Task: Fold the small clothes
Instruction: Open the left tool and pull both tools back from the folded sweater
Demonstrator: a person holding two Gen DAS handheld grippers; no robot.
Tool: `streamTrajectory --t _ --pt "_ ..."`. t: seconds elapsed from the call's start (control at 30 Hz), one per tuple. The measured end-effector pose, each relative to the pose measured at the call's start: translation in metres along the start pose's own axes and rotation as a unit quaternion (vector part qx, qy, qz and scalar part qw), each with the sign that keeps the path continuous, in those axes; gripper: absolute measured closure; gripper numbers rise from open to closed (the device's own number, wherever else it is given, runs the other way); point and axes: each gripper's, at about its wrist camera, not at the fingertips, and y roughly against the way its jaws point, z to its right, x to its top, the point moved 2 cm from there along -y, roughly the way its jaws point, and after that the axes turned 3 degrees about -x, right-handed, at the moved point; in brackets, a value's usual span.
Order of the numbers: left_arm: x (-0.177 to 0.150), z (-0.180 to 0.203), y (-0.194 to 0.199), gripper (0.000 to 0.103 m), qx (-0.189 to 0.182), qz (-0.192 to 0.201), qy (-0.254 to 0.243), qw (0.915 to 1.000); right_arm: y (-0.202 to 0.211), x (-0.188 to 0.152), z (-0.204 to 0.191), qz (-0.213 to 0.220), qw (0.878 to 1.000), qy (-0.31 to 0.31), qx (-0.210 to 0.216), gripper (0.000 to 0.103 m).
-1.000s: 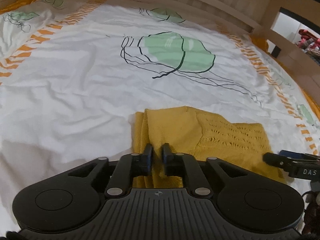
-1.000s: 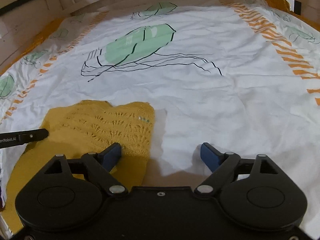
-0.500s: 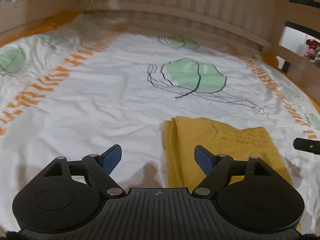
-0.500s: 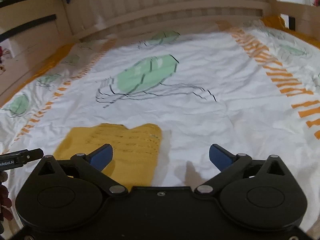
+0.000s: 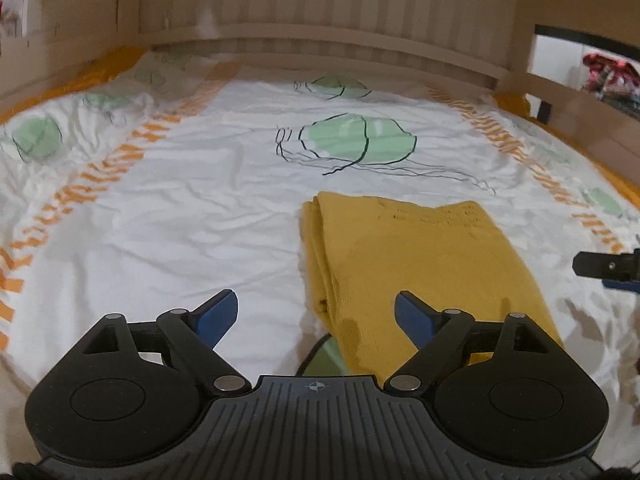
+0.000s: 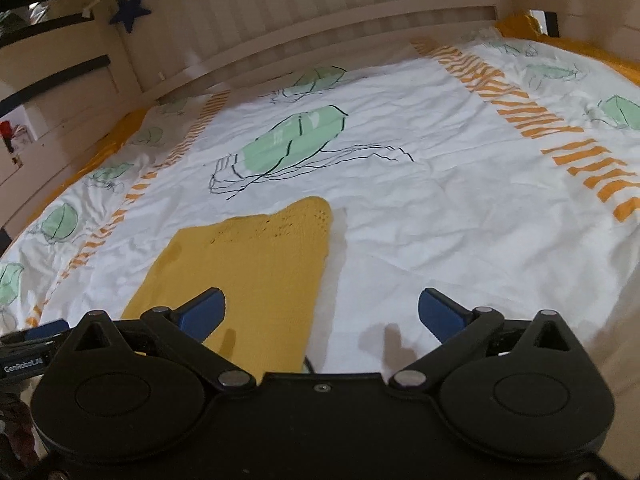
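Note:
A folded mustard-yellow knitted garment (image 5: pixel 420 260) lies flat on the white printed bedsheet (image 5: pixel 180 220). In the left wrist view my left gripper (image 5: pixel 316 304) hovers back from its near left corner; its jaws are opening, with nothing pressed between the blue pads. The right wrist view shows the garment (image 6: pixel 248 264) at lower left. My right gripper (image 6: pixel 320 300) stands open above its near right edge, holding nothing. A finger of the right gripper (image 5: pixel 600 266) pokes in at the right edge of the left wrist view.
The sheet carries green leaf prints and orange striped bands (image 6: pixel 560 140). A slatted wooden headboard (image 5: pixel 320 8) closes the far end, with wooden side rails (image 5: pixel 580 108) along the bed. A blue star (image 6: pixel 130 10) hangs on the wall.
My left gripper let go of the garment's edge and opened wide. Both grippers pulled back and rose a little, so the garment now lies folded farther ahead.

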Motion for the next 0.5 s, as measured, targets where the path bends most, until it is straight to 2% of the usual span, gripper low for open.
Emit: streamTrajectory --t 0.2,0.3,0.4,0.5 --pt "-0.013 0.024 0.014 0.017 0.066 0.013 -0.054 0.9963 0.011 -0.012 -0.013 0.005 0.999 0.033 0.003 0.001" --pt "-0.018 0.027 0.017 0.017 0.056 0.009 -0.055 0.9969 0.02 -0.018 -0.017 0.015 0.999 0.039 0.009 0.001" --pt "-0.021 0.023 0.018 0.018 0.035 -0.004 -0.028 0.999 0.029 -0.021 -0.021 0.027 0.999 0.045 0.011 0.001" --pt "-0.022 0.017 0.019 0.018 0.033 -0.011 -0.006 0.9994 0.038 -0.027 -0.028 0.037 0.997 0.061 -0.004 0.001"
